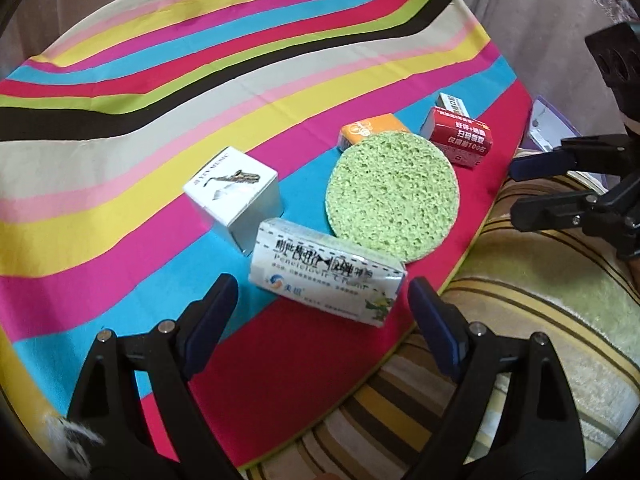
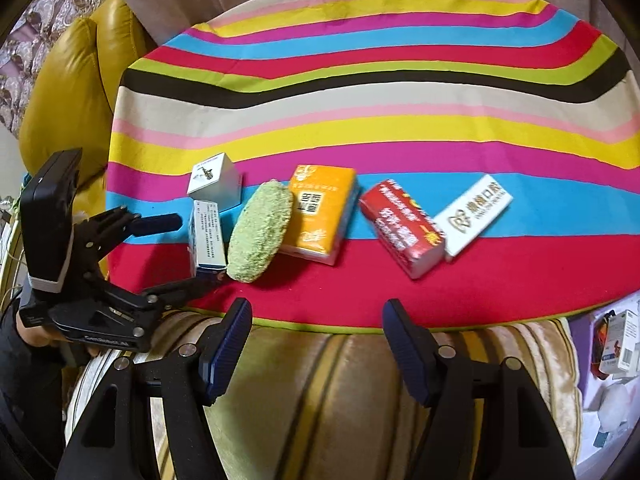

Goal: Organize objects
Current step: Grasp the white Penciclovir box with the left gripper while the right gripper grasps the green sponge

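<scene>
The white cream box lies on the striped table, right ahead of my left gripper, jaws spread wide and empty. Green sponge leans beside it, against the orange pack. My right gripper hovers off the table edge, jaws apart, holding nothing.

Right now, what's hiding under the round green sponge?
The green sponge leans on the orange tissue pack, one edge propped up on it. Below that is the striped cloth. The covered part of the pack and the cloth beneath the sponge cannot be seen.
</scene>
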Available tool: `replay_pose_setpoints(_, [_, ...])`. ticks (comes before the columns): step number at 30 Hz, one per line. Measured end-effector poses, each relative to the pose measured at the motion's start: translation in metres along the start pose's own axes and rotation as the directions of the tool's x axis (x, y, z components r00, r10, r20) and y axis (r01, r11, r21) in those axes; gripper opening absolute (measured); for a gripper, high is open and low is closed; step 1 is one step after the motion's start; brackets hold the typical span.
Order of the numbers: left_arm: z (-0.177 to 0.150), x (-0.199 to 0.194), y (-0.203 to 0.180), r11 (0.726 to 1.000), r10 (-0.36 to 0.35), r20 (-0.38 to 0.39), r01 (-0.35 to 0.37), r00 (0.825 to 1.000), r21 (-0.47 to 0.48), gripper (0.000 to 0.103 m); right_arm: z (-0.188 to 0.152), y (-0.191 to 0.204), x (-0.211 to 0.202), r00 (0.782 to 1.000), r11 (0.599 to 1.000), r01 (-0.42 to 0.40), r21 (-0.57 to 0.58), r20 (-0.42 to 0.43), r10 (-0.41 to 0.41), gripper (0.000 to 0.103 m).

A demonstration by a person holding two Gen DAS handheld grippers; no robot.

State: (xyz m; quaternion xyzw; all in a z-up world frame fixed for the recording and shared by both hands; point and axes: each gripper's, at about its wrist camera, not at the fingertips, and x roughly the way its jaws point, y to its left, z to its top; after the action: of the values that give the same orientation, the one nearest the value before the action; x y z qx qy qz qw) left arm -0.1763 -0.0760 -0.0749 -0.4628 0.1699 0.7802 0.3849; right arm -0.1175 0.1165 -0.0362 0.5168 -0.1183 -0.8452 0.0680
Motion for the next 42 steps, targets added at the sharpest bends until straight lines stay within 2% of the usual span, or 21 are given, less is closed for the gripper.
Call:
replay_pose_setpoints(3, [0.001,0.004,0.001,1.0,-0.012,-0.005,0.012,1.0,0.011,0.089,0.002,0.004,0.004,1.0,1.0,-0.015,0.001,-0.006,0.015,0.069])
replay_pose_setpoints(6, [0.003,0.005,0.001,0.999,-0.028,0.002,0.028,1.0,0.025,0.082,0.006,0.006,0.009,0.999,0.999,-0.044,0.023,-0.005,0.044,0.069])
replay_pose_setpoints(12, [0.0,-0.002,-0.004,0.997,-0.056,0.011,0.055,0.998,0.046,0.081,0.012,0.01,0.013,0.998,0.997,-0.067,0.047,0.01,0.067,0.069])
replay_pose_setpoints(16, [-0.008,-0.018,-0.002,1.0,-0.006,0.014,0.007,1.0,-0.028,0.081,0.016,0.03,0.015,1.0,0.999,-0.018,-0.044,0.019,0.019,0.069])
replay_pose_setpoints(18, [-0.014,-0.028,0.006,0.992,0.024,0.029,-0.02,0.999,-0.128,0.081,0.016,0.042,0.015,1.0,0.992,0.023,-0.122,0.024,-0.02,0.069])
replay_pose_setpoints(19, [-0.017,-0.034,0.012,0.98,0.043,0.032,-0.036,0.999,-0.196,0.081,0.015,0.049,0.015,0.998,0.983,0.054,-0.176,0.032,-0.049,0.07])
replay_pose_setpoints(21, [-0.025,-0.042,0.024,0.938,0.076,0.033,-0.06,0.997,-0.341,0.081,0.013,0.063,0.018,0.993,0.949,0.119,-0.291,0.043,-0.112,0.077])
replay_pose_setpoints(22, [-0.031,-0.047,0.03,0.903,0.088,0.037,-0.064,0.995,-0.426,0.081,0.012,0.071,0.021,0.99,0.926,0.139,-0.35,0.048,-0.13,0.079])
replay_pose_setpoints(24, [-0.039,-0.053,0.035,0.851,0.101,0.055,-0.058,0.993,-0.522,0.081,0.011,0.077,0.024,0.987,0.9,0.157,-0.407,0.054,-0.148,0.081])
replay_pose_setpoints(25, [-0.044,-0.057,0.037,0.814,0.119,0.073,-0.055,0.99,-0.578,0.081,0.01,0.08,0.026,0.985,0.88,0.173,-0.442,0.062,-0.162,0.083])
replay_pose_setpoints(29, [-0.055,-0.067,0.038,0.725,0.18,0.131,-0.041,0.975,-0.688,0.081,0.009,0.086,0.031,0.976,0.816,0.214,-0.538,0.092,-0.196,0.088])
replay_pose_setpoints(34, [-0.059,-0.066,0.039,0.675,0.199,0.174,-0.006,0.964,-0.737,0.081,0.011,0.089,0.044,0.971,0.768,0.23,-0.598,0.091,-0.22,0.088])
replay_pose_setpoints(42, [-0.062,-0.064,0.039,0.663,0.204,0.174,-0.005,0.963,-0.749,0.081,0.018,0.094,0.064,0.968,0.735,0.228,-0.638,0.072,-0.239,0.088])
